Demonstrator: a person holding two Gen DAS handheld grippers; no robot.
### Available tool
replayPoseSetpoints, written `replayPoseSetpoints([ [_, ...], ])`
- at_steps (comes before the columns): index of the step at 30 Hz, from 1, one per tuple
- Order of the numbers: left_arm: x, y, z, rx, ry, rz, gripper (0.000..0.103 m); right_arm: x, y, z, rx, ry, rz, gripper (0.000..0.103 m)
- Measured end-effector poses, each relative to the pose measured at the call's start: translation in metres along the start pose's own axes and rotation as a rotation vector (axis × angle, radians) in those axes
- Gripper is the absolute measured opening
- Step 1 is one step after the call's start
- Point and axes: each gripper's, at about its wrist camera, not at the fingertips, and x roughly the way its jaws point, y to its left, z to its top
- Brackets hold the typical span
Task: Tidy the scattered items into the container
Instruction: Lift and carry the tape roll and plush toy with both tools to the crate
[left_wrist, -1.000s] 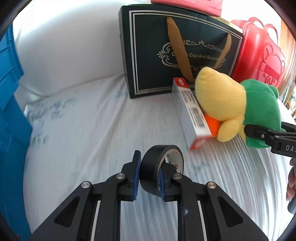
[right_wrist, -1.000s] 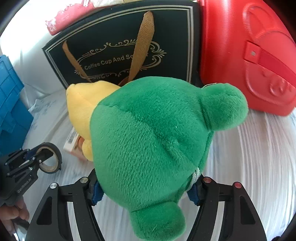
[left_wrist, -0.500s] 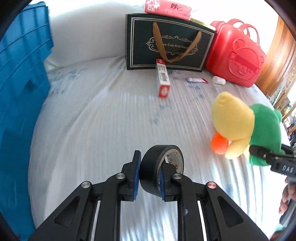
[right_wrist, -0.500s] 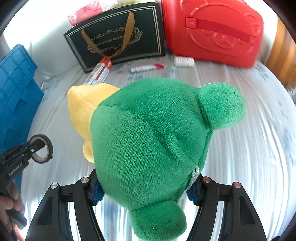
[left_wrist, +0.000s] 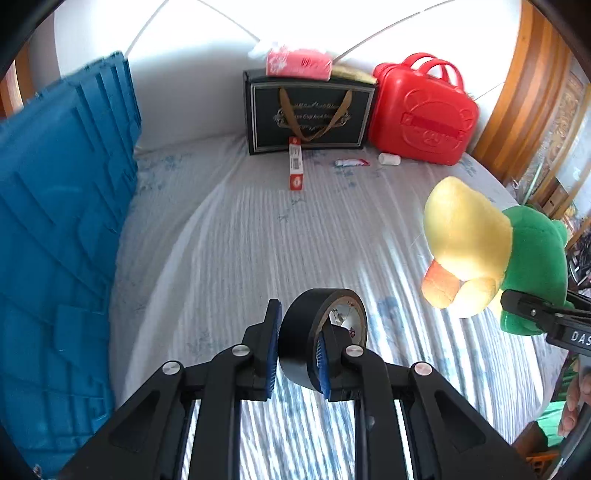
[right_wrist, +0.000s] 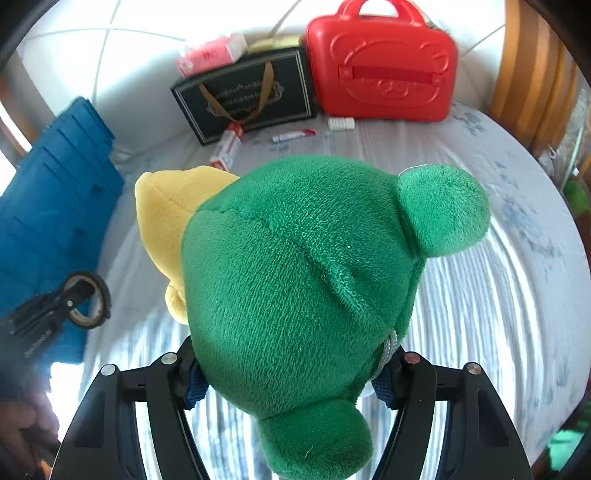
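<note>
My left gripper is shut on a black tape roll, one finger outside the roll and one inside its hole, held above the bed. My right gripper is shut on a green and yellow plush duck, also seen at the right of the left wrist view. The tape roll shows at the left of the right wrist view. The blue crate stands along the left side of the bed. A red-and-white box, a small tube and a white bottle lie far back.
A black gift bag with a pink tissue pack on top and a red plastic case stand against the back wall. The bed has a striped white sheet. Wooden furniture is at the right.
Both grippers have pulled back and risen from the gift bag, each keeping its object. The blue crate fills more of the left side now.
</note>
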Motion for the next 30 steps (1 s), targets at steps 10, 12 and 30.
replayPoseSetpoints([
  [10,-0.088,-0.014,0.018,0.051,-0.094,-0.038,0.017,-0.092,0.013,-0.009,0.053,-0.102,0.026,0.069],
  [12,-0.101,-0.015,0.024,0.067,-0.111,-0.045,0.017,-0.108,0.015,-0.011,0.060,-0.124,0.031,0.069],
  [30,-0.180,0.003,0.046,0.121,-0.240,-0.060,0.017,-0.192,0.059,-0.025,0.084,-0.248,0.045,0.069],
])
